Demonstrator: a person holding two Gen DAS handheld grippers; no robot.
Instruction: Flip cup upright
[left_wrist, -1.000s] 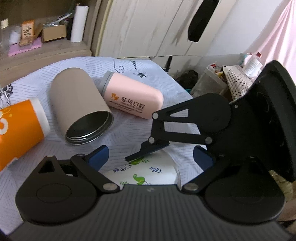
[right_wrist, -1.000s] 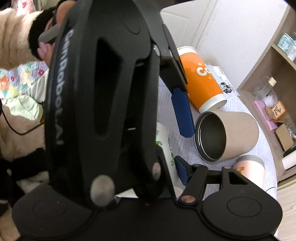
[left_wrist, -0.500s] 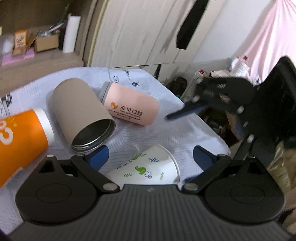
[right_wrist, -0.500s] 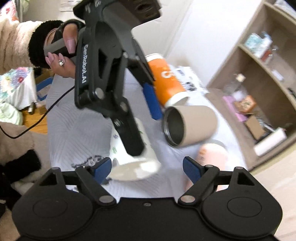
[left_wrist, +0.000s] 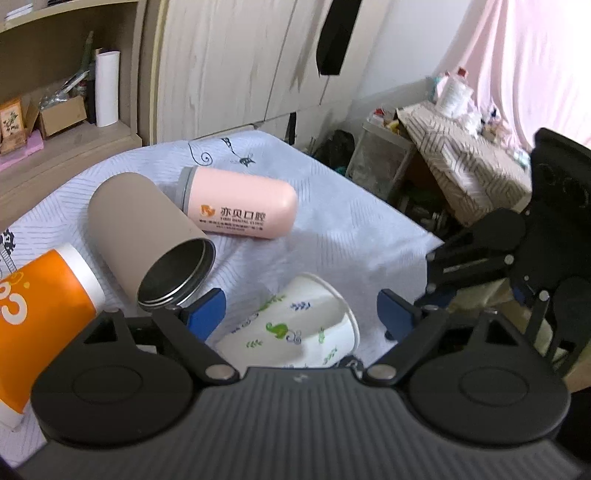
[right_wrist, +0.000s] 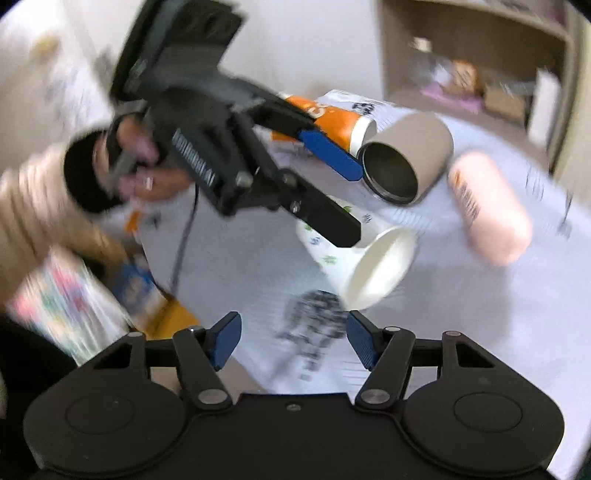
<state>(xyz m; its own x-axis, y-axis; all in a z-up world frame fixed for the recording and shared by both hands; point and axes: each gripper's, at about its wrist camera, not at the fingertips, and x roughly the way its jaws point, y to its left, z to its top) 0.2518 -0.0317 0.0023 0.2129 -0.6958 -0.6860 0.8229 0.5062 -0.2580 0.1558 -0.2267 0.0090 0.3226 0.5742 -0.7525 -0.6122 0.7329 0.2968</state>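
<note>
- Left wrist view: paper cup (left_wrist: 295, 328) lies on its side on the tablecloth (left_wrist: 343, 229), between the spread fingers of the left gripper (left_wrist: 301, 314), nothing held.
- Advice: close gently on the thin wall, then rotate mouth upward.
- Right gripper (right_wrist: 293, 341): open, empty, hovering apart, aimed toward the cup's mouth.
</note>
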